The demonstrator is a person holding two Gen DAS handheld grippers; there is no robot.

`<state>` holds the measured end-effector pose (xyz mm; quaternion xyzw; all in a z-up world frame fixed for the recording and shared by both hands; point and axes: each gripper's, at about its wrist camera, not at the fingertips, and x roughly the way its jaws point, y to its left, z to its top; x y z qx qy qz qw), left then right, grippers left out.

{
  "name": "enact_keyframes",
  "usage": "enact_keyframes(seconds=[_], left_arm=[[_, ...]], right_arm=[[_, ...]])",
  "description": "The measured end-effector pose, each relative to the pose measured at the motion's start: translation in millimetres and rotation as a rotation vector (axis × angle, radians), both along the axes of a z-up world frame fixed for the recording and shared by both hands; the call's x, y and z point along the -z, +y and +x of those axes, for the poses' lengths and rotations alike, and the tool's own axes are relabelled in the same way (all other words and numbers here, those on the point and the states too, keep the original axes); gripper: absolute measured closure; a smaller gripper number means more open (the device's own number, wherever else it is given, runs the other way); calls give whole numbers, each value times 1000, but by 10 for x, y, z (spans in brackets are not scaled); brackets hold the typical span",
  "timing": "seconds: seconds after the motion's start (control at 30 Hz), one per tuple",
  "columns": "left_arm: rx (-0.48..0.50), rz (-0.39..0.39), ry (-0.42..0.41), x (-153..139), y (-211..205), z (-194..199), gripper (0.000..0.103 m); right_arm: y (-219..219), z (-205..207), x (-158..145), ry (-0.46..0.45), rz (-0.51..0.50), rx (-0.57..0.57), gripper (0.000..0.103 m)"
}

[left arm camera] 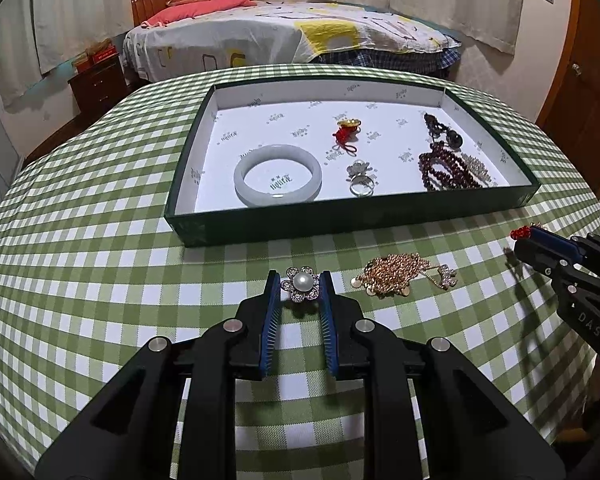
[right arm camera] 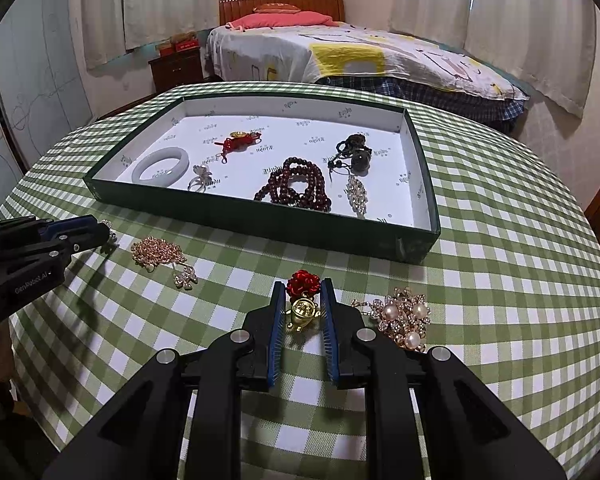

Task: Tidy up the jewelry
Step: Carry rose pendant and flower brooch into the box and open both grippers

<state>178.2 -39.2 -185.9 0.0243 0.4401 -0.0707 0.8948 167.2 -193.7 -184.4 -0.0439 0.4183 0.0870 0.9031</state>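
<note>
My left gripper [left arm camera: 300, 284] is shut on a pearl flower ring [left arm camera: 302, 283], held just above the green checked tablecloth. My right gripper [right arm camera: 303, 300] is shut on a gold charm with a red knot [right arm camera: 302, 298]; it also shows in the left wrist view [left arm camera: 526, 234]. A gold chain necklace [left arm camera: 400, 274] lies on the cloth between the grippers, also seen in the right wrist view [right arm camera: 158, 254]. A pearl brooch [right arm camera: 406, 316] lies right of my right gripper. The green tray [left arm camera: 340, 220] holds a jade bangle [left arm camera: 278, 174], a ring [left arm camera: 362, 186], a red charm [left arm camera: 346, 130] and dark beads [left arm camera: 446, 170].
The tray [right arm camera: 260, 216] sits at the far middle of the round table. It also holds a crystal brooch [right arm camera: 357, 194] and a dark pendant [right arm camera: 354, 152]. A bed [left arm camera: 284, 36] and a nightstand [left arm camera: 98, 84] stand beyond the table.
</note>
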Motion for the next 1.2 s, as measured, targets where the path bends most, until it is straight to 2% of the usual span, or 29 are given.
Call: enact_keyframes(seconds=[0.4,0.6,0.73,0.93,1.2], left_arm=[[18,-41,-87,-394,-20,54,83],[16,-63,-143,-602,-32,322,83],[9,-54,-186,-695,-48,602,83],[-6,-42,-177,-629,-101,1114,83],[-27,-16,-42,-190,-148,1672,83]], right_arm=[[9,130,-348,-79,46,-9,84],[79,396,-608,-163,42,-24,84],[94,658,-693,-184,82,-20,84],[211,1121,-610,-170,80,-21,84],[315,1545,-217,-63,45,-24,84]])
